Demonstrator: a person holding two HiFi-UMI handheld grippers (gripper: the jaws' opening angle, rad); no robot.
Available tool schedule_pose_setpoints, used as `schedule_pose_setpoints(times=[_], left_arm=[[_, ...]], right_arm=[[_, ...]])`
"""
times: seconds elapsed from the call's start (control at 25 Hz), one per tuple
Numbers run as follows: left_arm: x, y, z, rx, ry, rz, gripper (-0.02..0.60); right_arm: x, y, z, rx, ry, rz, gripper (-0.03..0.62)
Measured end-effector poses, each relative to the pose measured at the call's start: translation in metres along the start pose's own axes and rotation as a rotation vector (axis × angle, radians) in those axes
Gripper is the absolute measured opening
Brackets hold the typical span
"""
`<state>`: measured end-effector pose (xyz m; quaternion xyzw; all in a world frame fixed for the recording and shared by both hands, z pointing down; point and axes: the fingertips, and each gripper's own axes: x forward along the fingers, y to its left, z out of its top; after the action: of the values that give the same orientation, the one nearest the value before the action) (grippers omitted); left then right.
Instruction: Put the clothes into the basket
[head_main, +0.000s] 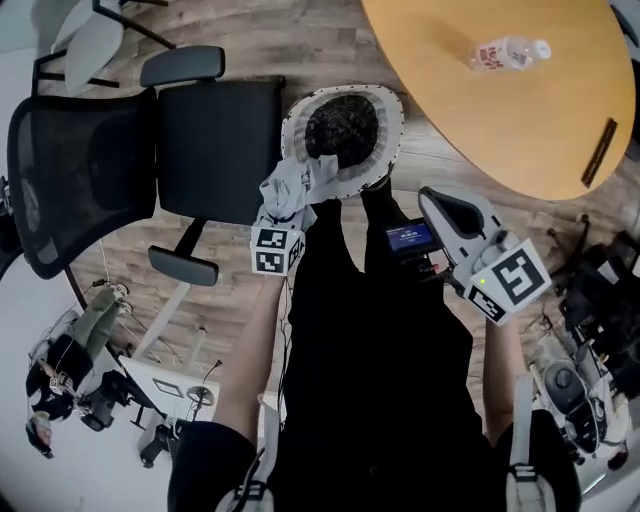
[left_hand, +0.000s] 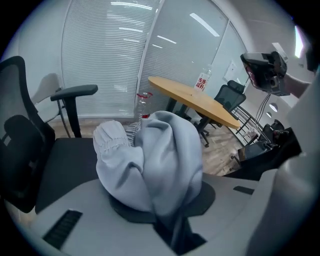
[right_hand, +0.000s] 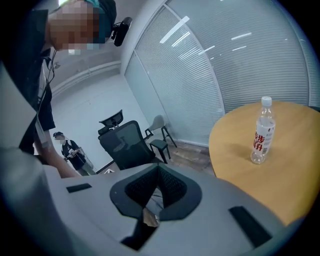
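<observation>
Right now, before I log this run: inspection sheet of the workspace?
Surface: wood floor; nothing lies loose near the basket.
Job's things: grey garment bunched over the near rim of the white basket; basket inside looks dark, contents unclear.
Clutter: water bottle lying on the round wooden table; black office chair beside the basket.
Grippers: left gripper shut on the garment; right gripper jaws together, nothing between them.
Cables: thin cable along the person's left forearm.
Surroundings: blinds behind glass wall; equipment on the floor at both sides; another person far off.
</observation>
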<state>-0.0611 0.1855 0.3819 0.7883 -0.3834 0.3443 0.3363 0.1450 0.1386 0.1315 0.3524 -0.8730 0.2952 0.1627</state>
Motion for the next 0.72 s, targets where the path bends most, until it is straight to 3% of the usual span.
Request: schedule_pose_setpoints(times=[0.16,0.28,0.52,0.72], left_arm=[[0.034,-0.015,-0.024,-0.016,0.048,0.000,0.098],[0.067,-0.019,-0.044,0.019,0.086,0.000,0.098],[0.135,-0.025,-0.080,0.289,0.224,-0.061,0.100],[0.176,-0.031,-0.108,0.394,0.316,-0.147,0.100]], right_arm=[[0.005,-0.004,-0.031,0.017,0.074,0.062,0.015],[0.014,-0.010,-0.053,0.020,0.135,0.108,0.015],[0.035,-0.020,-0.079,0.055,0.166,0.149,0.015],[0.050,-0.032,-0.097,0.116,0.177,0.152,0.015]])
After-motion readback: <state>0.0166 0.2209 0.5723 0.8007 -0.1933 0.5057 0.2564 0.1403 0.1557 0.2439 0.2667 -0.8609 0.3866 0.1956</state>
